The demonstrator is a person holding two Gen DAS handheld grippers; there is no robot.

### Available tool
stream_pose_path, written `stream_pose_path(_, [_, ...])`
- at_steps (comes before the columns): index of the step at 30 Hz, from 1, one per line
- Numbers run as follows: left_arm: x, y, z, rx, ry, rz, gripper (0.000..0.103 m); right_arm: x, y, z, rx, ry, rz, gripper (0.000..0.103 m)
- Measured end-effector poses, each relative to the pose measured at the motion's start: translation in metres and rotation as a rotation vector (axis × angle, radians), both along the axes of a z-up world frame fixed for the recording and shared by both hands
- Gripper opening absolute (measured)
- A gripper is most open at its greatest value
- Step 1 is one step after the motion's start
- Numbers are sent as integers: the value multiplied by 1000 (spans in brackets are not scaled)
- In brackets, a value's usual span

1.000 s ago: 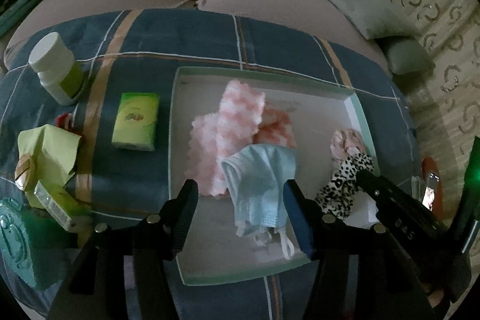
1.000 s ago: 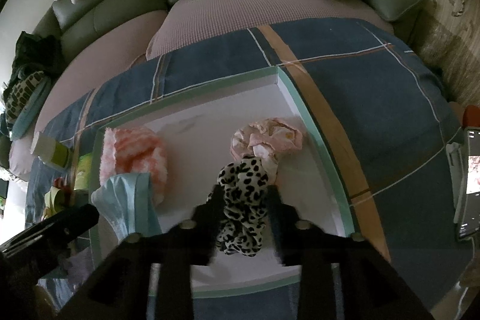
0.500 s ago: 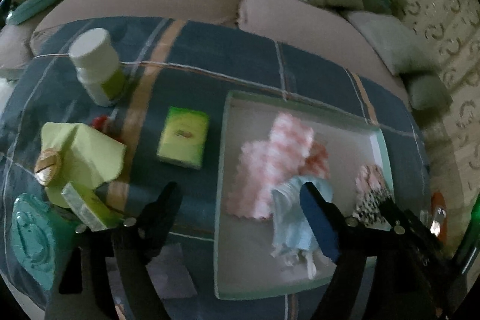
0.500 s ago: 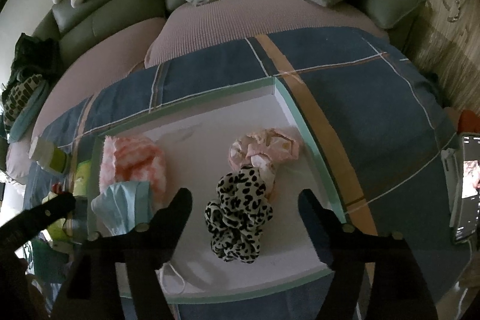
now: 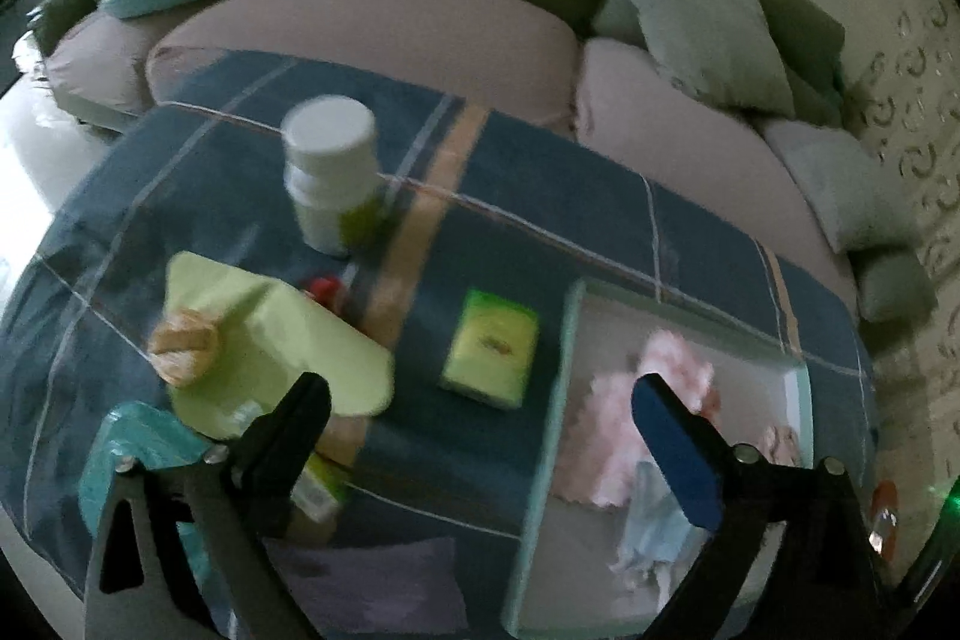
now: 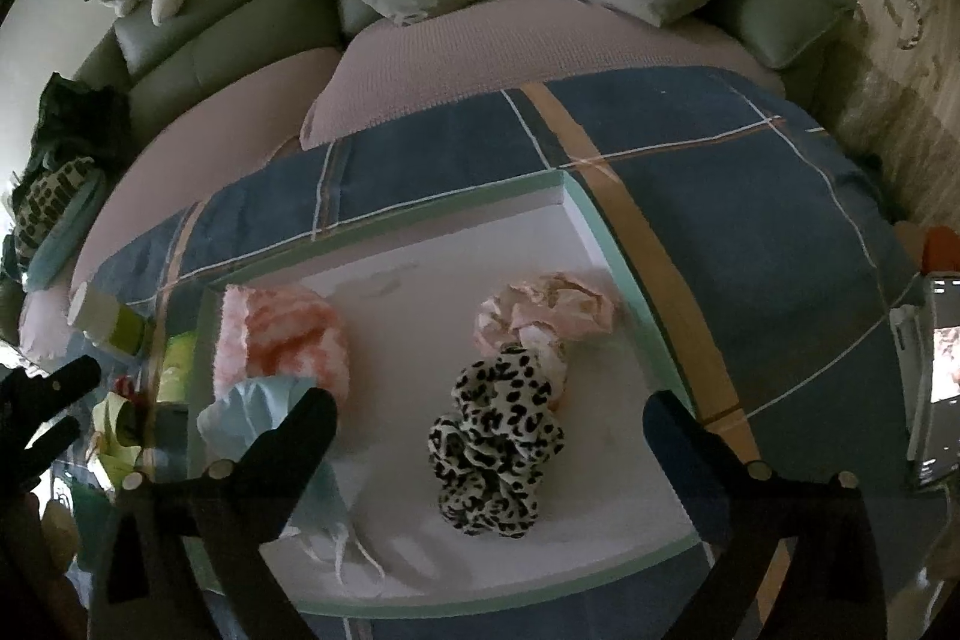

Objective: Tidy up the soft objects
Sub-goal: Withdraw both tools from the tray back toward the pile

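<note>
**Both grippers spread wide above the tray and the clutter beside it**

No label or writing can be read; the left view is blurred and the light is dim.

At the cloth's [image 5: 600, 232] left edge lie a teal pouch [image 5: 138, 460], a lime paper bag [image 5: 270, 334] with a tan round tag, and a small box half hidden under the left gripper's left finger. Behind them a white bottle [image 5: 330, 172] with a lime label stands upright. A green packet [image 5: 491, 349] lies flat, just left of the tray [image 5: 543, 460], with bare cloth around it.

The left gripper [image 5: 480, 412] has just been opening and now stands spread with nothing between its fingers; it hangs over the bare strip between the bag and the tray's left rim.

Inside the tray, along its left side, a pink fluffy cloth [image 6: 279, 334] lies with a blue mask [image 6: 252, 412] overlapping its near end, the mask's strings trailing to the near rim. The tray's middle is bare white floor. Toward the right rim a pink scrunchie [image 6: 552, 310] touches a leopard scrunchie [image 6: 495, 451] just in front of it.

The right gripper [image 6: 489, 421] has also just been opening; its fingers stand wide on either side of the leopard scrunchie, well clear of it. Right of the tray the cloth is open up to a phone [image 6: 942, 370] at its right edge.
</note>
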State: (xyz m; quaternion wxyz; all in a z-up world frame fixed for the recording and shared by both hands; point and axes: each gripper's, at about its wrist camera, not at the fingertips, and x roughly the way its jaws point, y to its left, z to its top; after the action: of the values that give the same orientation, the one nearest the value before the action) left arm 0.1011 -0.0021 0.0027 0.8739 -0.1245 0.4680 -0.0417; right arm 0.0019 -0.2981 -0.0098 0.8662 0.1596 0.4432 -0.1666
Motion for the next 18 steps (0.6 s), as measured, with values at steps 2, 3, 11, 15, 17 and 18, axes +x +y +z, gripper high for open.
stream_pose_path(2, [0, 11, 3, 14, -18, 35, 102, 1, 3, 1, -4, -2, 2, 103])
stream_pose_path(3, [0, 20, 5, 23, -27, 59, 102, 2, 4, 1, -5, -3, 8, 103])
stream_pose_path(11, [0, 90, 14, 36, -61, 229, 102, 9, 21, 3, -7, -10, 56, 103])
stream_pose_path(15, [-2, 124, 14, 46, -48, 301, 102, 14, 34, 4, 9, -26, 88, 103])
stream_pose_path(17, [-3, 136, 12, 41, -42, 324, 102, 17, 39, 5, 25, -35, 105, 103])
stream_pose_path(18, [-4, 142, 12, 36, -39, 333, 102, 19, 42, 5, 29, -40, 115, 103])
